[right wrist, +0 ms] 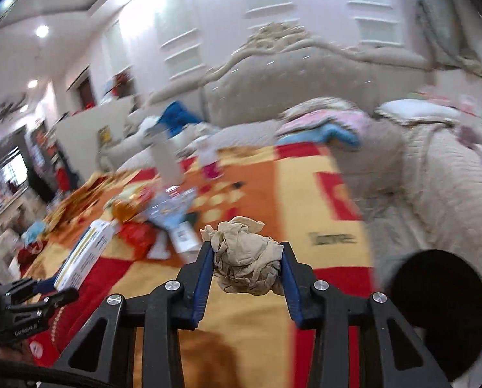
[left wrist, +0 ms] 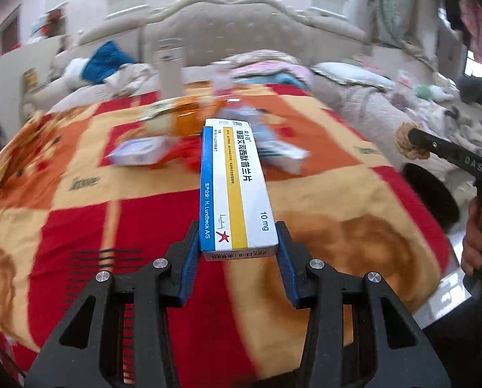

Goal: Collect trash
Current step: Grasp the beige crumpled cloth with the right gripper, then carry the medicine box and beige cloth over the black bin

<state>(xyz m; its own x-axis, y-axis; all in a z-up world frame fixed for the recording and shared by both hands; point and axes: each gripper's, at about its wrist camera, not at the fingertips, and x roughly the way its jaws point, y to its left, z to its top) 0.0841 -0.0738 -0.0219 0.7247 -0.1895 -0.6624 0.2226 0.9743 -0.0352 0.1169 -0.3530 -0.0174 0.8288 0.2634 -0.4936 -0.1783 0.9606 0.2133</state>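
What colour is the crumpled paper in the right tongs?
Pale beige-brown; the crumpled paper shows best in the right wrist view.

Bedroom in a home. Large bed with a tall padded, carved headboard [left wrist: 241,22] against a pale panelled wall [right wrist: 228,16]. Red, orange and yellow blanket [left wrist: 79,200] spread over the mattress; beige quilt [right wrist: 441,200] on its right side. Pillows [left wrist: 347,74] and folded clothes [left wrist: 106,61] heaped at the head end. Recessed ceiling lights [right wrist: 42,30] and a dark doorway [right wrist: 85,89] at far left. Small boxes and wrappers [left wrist: 137,153] litter the blanket.
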